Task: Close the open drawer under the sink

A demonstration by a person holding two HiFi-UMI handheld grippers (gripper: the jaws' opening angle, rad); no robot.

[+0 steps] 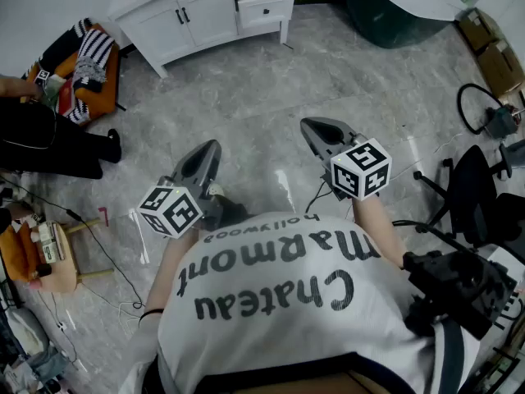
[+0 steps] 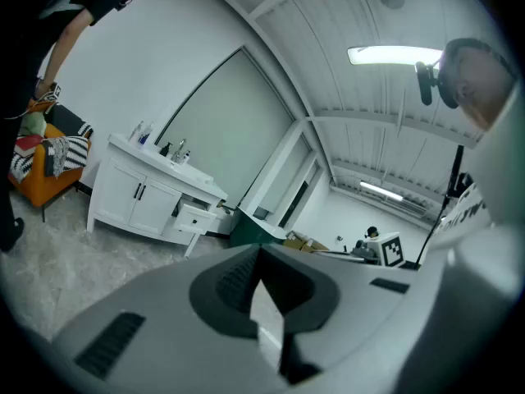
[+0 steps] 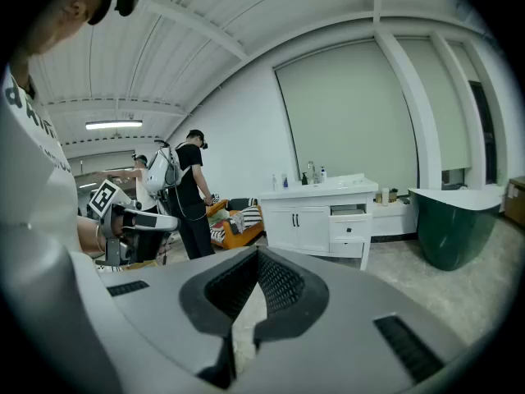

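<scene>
Jaws of left gripper [image 1: 214, 144] and right gripper [image 1: 306, 124] pressed together, empty; drawer [image 1: 264, 8] open, contents indiscernible.

Bright, even room: long white ceiling strip lamp [image 2: 395, 54] glowing, glare streaking the glossy grey marble floor [image 1: 283, 180], gripper views bowed, corners dark.

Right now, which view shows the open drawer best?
The head view: the drawer juts out, its inside visible from above. The right gripper view shows its front; the left gripper view shows it small.
</scene>
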